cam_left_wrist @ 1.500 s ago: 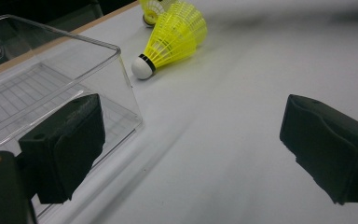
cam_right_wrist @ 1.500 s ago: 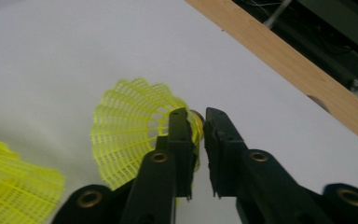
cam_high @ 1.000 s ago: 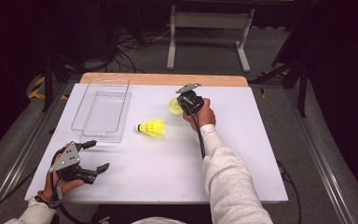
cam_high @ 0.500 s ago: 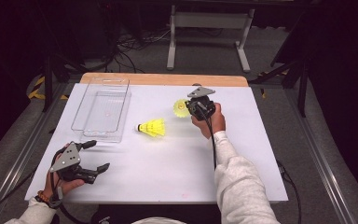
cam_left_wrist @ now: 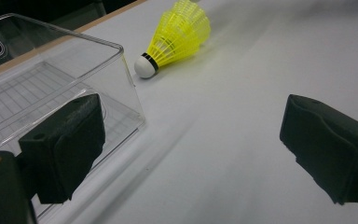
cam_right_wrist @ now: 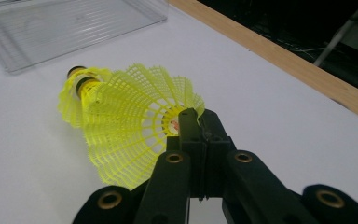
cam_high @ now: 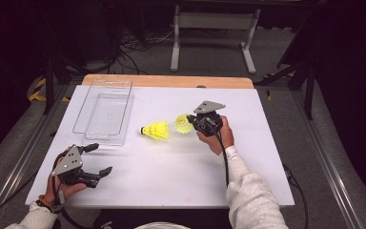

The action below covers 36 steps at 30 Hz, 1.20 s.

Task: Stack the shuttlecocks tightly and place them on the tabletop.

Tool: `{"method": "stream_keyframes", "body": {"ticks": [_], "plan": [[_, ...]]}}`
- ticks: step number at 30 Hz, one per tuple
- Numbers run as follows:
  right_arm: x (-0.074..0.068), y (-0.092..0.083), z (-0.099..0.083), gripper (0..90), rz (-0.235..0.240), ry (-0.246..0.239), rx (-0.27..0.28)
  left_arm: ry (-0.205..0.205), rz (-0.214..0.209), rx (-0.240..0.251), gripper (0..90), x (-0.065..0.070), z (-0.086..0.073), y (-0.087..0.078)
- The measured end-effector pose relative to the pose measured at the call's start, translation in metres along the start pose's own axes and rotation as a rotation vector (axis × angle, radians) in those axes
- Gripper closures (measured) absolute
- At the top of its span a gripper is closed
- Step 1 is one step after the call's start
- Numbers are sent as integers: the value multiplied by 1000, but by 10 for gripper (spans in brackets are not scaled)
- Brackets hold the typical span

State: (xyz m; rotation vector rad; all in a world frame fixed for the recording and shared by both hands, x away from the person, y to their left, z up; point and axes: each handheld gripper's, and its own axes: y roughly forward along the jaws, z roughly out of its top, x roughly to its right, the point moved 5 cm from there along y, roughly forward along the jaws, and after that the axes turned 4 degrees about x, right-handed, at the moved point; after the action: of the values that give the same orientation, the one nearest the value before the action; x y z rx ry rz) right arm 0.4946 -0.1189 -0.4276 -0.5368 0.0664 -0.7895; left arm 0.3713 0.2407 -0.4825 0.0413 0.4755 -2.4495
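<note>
Right of the clear rectangular plastic tray (cam_high: 106, 112), a yellow mesh-skirted shuttlecock (cam_high: 155, 130) lies loose; beyond it your right gripper (cam_high: 191, 122) pinches a second yellow shuttlecock's (cam_right_wrist: 135, 126) skirt. Below the tray, your left gripper (cam_high: 97, 159) gapes empty.

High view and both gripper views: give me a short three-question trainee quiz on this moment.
1. True or false: the right tool is shut on a shuttlecock's skirt edge.
2. How many yellow shuttlecocks show in the high view?
3. Multiple choice: what lies in the clear tray? A) one shuttlecock B) two shuttlecocks C) nothing that can be seen.

Key:
1. True: its jaws pinch the mesh rim.
2. Two: one held by the right tool, the other lying on the white table beside the tray.
3. C. The left tool is open and holds nothing, near the table's front edge.
</note>
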Motion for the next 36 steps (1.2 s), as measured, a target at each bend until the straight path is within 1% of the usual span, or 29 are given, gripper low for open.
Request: {"method": "stream_keyframes", "body": {"ticks": [5,9,11,12,13,15,20,22,23,27,29,31,33,34,35,36], "plan": [[-11,4,-7,900,65,15,11,2,0,-3,77,0,0,1],[-19,13,-11,899,108,15,1,1,-1,-2,77,0,0,1],[-22,18,-12,898,119,12,-5,1,0,-1,77,0,0,1],[-23,20,-13,899,135,17,-2,-2,-2,-2,77,0,-1,1],[-24,23,-13,898,141,16,-5,1,-1,-2,77,-1,-1,1],[-26,26,-13,897,153,14,-3,1,-2,-1,77,-1,-1,1],[-26,36,-16,892,179,41,2,3,-3,-2,77,-1,-1,0],[-26,40,-19,884,201,56,-4,2,-5,-1,77,0,-1,0],[-26,41,-20,877,208,56,-10,2,-5,-1,78,0,-1,0],[-25,44,-24,823,197,52,-36,4,-5,-2,77,0,-1,1],[-22,45,-27,781,174,45,-60,5,-8,-5,78,0,-1,1],[-21,45,-30,759,174,46,-77,8,-10,-8,78,1,-1,1],[-19,46,-33,676,152,24,-108,7,-11,-9,78,1,-1,1],[-19,46,-35,665,141,11,-123,7,-11,-9,78,1,-1,2],[-18,46,-37,659,133,12,-130,7,-11,-9,78,1,-1,2],[-17,45,-38,628,131,17,-135,7,-10,-11,78,1,-1,2]]}}
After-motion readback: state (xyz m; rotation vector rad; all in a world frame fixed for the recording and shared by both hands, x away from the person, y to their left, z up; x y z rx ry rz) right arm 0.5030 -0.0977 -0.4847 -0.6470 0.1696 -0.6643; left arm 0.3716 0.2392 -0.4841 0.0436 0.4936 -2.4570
